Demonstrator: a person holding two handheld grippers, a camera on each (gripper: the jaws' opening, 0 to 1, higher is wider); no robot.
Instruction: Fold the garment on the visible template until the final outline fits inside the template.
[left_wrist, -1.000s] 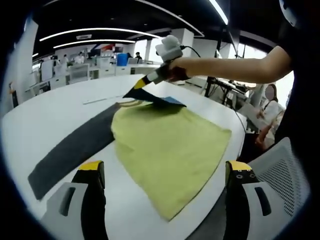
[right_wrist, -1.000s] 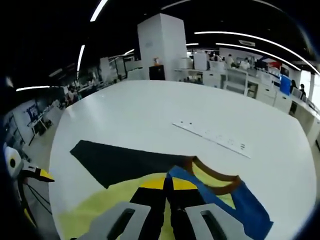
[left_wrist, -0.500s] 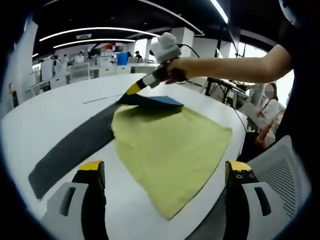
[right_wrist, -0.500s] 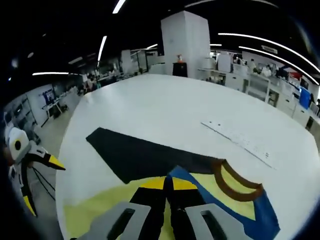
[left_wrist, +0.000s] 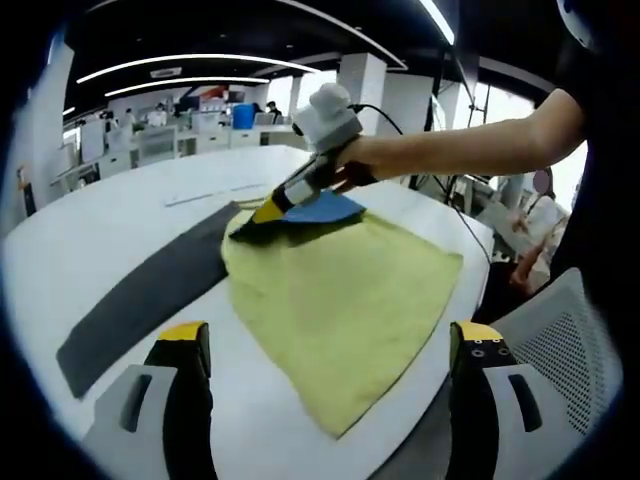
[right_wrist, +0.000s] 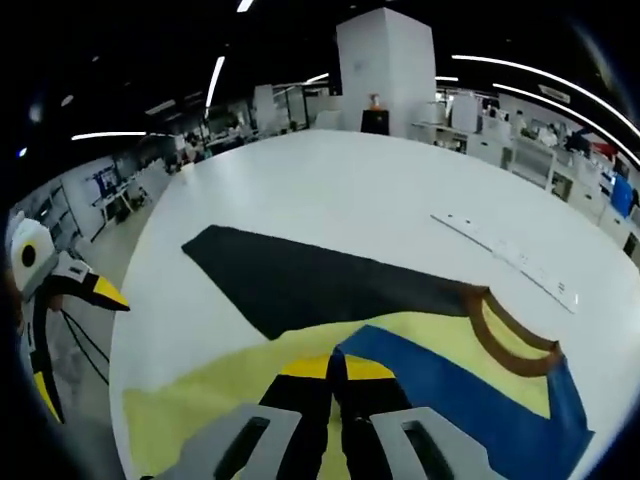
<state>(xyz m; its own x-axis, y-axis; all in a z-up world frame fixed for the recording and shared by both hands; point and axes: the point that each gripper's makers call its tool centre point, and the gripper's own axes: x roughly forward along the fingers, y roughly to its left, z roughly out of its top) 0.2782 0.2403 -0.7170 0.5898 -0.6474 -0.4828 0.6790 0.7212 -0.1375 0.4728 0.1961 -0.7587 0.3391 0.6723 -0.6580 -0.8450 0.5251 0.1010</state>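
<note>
Left gripper view: yellow garment (left_wrist: 335, 300) lies spread on the white table (left_wrist: 90, 250), partly over the dark template (left_wrist: 140, 300), a long dark strip running out from under the garment's left edge. The garment's near corner reaches the table edge between the left gripper's (left_wrist: 325, 350) jaws. Those jaws stand wide apart at the bottom of the view, yellow-tipped, with nothing between them, above the near table edge.

The right gripper (left_wrist: 262, 215), held in a person's hand (left_wrist: 355, 165), comes in from the right and bears on the far end of the garment. Its jaws are together, pinching the blue panel (left_wrist: 320, 208) of the fabric, which is lifted and doubled toward the yellow body.

Right gripper view: the right gripper (right_wrist: 335, 375) shows its jaws closed together on the fabric at the seam of yellow and blue. The blue panel (right_wrist: 450, 390) runs off to the right; a brown collar band (right_wrist: 505, 335) curves above it. The template (right_wrist: 320, 290) lies just beyond, its near edge covered by the garment (right_wrist: 230, 390). The left gripper (right_wrist: 60, 300) sits at the left margin, beyond the table edge.

No containers in either view.

Hard to make out: how much of the template is under the garment; the garment's right end is cut off in the right gripper view. Background desks and people are blurred.
</note>
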